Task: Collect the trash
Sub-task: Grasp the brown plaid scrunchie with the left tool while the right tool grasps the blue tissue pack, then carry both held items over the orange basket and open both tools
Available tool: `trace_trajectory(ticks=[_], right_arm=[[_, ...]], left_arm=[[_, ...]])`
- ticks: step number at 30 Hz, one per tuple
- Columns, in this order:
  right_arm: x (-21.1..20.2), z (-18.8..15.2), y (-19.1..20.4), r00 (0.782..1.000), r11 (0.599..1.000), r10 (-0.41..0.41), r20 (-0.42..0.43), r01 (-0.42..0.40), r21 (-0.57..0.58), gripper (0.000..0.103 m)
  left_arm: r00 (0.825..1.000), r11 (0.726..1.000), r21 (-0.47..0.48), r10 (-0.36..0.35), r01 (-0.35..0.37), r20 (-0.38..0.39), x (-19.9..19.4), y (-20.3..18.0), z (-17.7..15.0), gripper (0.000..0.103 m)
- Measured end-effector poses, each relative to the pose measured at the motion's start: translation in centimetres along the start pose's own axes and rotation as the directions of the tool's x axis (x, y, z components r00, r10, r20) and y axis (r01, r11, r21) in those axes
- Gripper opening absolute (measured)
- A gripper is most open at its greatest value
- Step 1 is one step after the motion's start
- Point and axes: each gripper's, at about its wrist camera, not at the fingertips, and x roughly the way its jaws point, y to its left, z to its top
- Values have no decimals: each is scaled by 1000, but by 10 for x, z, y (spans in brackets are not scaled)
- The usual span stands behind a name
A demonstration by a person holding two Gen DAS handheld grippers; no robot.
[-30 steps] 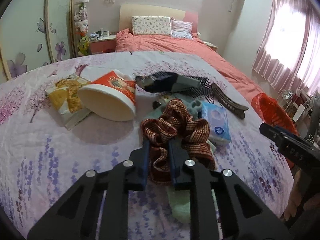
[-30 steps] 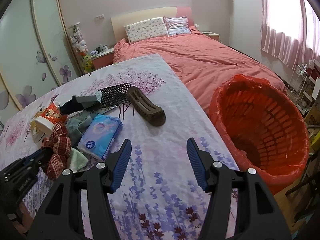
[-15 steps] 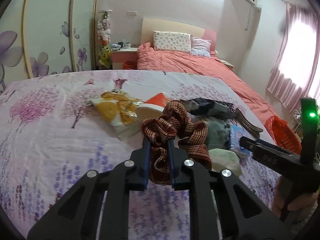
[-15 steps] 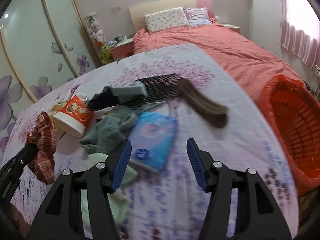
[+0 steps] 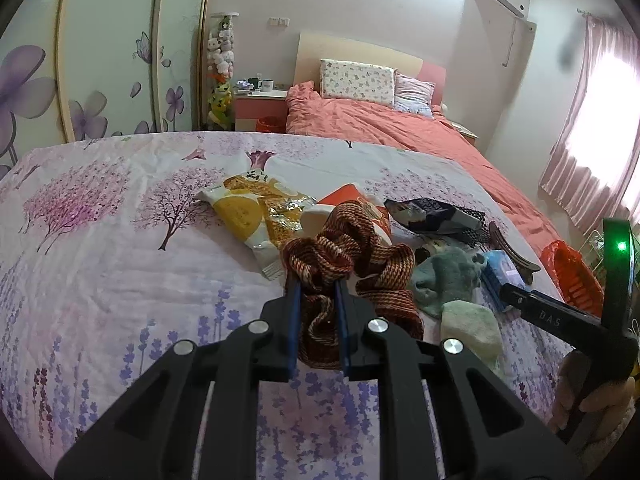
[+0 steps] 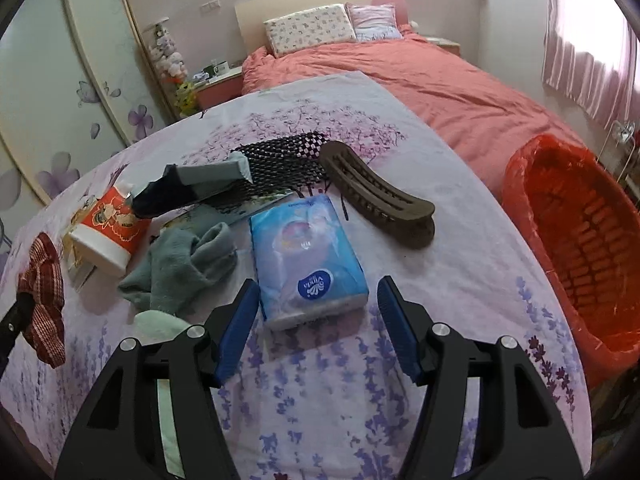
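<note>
Beside the red cup (image 6: 105, 236), which lies tipped on its side on the flowered sheet (image 6: 460, 216), the left hand-held gripper (image 5: 317, 292) is clenched on a brown checked scrunchie (image 5: 348, 248) and holds it lifted clear of the sheet. To the right of the cup the right hand-held gripper (image 6: 318, 300) is released, its jaws having just widened a little, and the near end of a blue tissue pack (image 6: 306, 258) sits between the blue pads (image 6: 238, 330) without either pad pressing on it. The trash itself looks to be the cup, the yellow snack wrapper (image 5: 250, 212) on its far side in the left view, and the dark packet (image 6: 188, 188) leaning over its rim; whether the tissue pack counts as trash is hard to say from here. The red bin (image 6: 576, 236) stands off the bed's edge, well to the right of the cup. To do this step well, the right jaws should come down squarely over the pack's narrow width, close low on its sides so the slick film does not slip, then lift straight before swinging away from the brown hair clip (image 6: 380, 200) lying just behind it. The grey sock (image 6: 180, 268) between cup and pack should stay untouched.
</note>
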Motion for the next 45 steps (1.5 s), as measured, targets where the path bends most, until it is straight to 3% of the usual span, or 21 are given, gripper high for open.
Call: trace_trajectory(ticks=[9,10,12,25,35,45], right_arm=[[12,5,9,999,996,-42,-7,41,-73,62],[11,4,9,999,996,-39,-5,39,-81,56],[8,3,10,999,995,-36,0,36,-98,54],[-54,-2,-5,990,996,20,139,-8,-88,53],[-93,3,-36,973,999,26,229,-20,-29,53],[-120,2,-80,950,999,-37,310,27,37,53]], left_arm=[[1000,1000,-1,-3,3,-1,2,-4,4,16],[1000,1000,-1,-3,3,-1,2,-4,4,16],[1000,1000,1,-6,6,2,2,-7,5,16],[999,999,30,-41,40,32,-12,-35,12,16],[993,992,82,-101,96,55,-26,-79,16,16],[980,974,134,-193,184,53,-28,-140,18,16]])
